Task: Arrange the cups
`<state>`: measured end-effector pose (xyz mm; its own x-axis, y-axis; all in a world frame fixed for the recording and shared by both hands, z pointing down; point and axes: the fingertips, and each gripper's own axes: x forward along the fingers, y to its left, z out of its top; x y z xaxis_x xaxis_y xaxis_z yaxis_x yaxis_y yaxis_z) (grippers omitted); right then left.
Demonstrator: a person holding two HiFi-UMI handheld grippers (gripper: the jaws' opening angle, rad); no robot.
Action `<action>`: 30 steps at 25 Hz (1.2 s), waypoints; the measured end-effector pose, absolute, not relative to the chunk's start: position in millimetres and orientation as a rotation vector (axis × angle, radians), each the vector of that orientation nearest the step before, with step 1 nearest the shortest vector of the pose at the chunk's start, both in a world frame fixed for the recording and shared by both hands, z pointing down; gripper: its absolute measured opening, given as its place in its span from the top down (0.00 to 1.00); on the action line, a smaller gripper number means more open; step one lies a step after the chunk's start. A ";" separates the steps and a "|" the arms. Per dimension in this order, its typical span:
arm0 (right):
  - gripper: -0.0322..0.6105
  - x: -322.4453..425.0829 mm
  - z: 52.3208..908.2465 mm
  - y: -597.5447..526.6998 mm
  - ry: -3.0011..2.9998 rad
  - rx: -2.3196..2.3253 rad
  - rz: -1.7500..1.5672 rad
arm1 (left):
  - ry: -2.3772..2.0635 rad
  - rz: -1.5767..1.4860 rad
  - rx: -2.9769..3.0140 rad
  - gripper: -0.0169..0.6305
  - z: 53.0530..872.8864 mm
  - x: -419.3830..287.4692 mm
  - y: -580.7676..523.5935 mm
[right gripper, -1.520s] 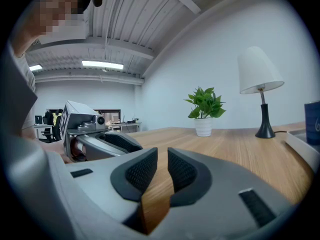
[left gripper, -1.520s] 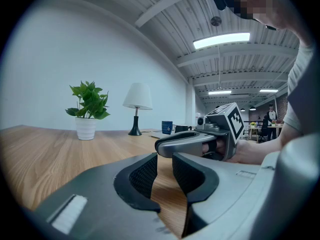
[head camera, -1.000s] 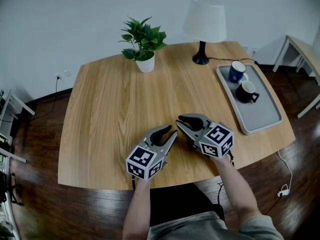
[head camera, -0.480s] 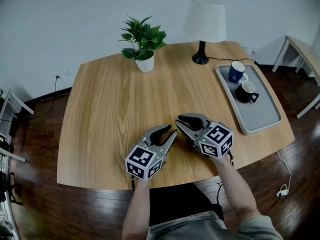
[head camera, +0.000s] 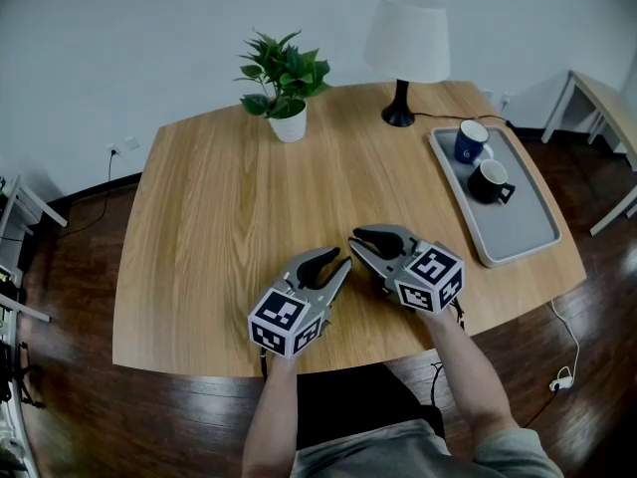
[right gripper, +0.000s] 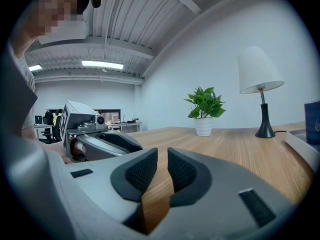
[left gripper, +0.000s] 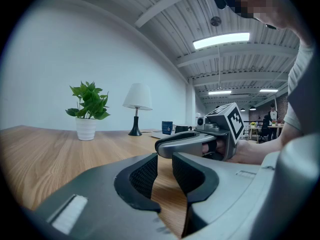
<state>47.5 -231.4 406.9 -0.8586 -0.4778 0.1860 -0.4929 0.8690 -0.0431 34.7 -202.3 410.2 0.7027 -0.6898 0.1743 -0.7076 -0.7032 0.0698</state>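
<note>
A blue cup and a black cup stand on the grey tray at the table's right side. Both grippers rest near the front edge, far from the cups. My left gripper is shut with nothing between its pads. Just to its right, my right gripper also has its jaws close together and empty. In the left gripper view, my left gripper looks past the right gripper to the blue cup. In the right gripper view, my right gripper points towards the plant, with the blue cup at the frame's edge.
A potted plant and a white table lamp stand at the back of the round wooden table. The lamp's cable runs behind the tray. Another table stands off to the right.
</note>
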 end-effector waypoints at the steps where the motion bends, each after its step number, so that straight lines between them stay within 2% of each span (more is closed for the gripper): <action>1: 0.86 47.4 406.9 -231.5 -2.872 0.751 0.134 | -1.145 0.204 2.776 0.82 410.2 34.6 -202.4; 30: 0.86 47.8 408.0 -232.8 -2.869 0.751 0.136 | -1.165 0.203 2.766 0.82 410.7 33.2 -203.0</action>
<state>47.8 -232.8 408.0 -0.8581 -0.4773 0.1894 -0.4931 0.8689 -0.0443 33.2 -203.0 410.7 0.6921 -0.7003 0.1749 -0.7182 -0.6923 0.0702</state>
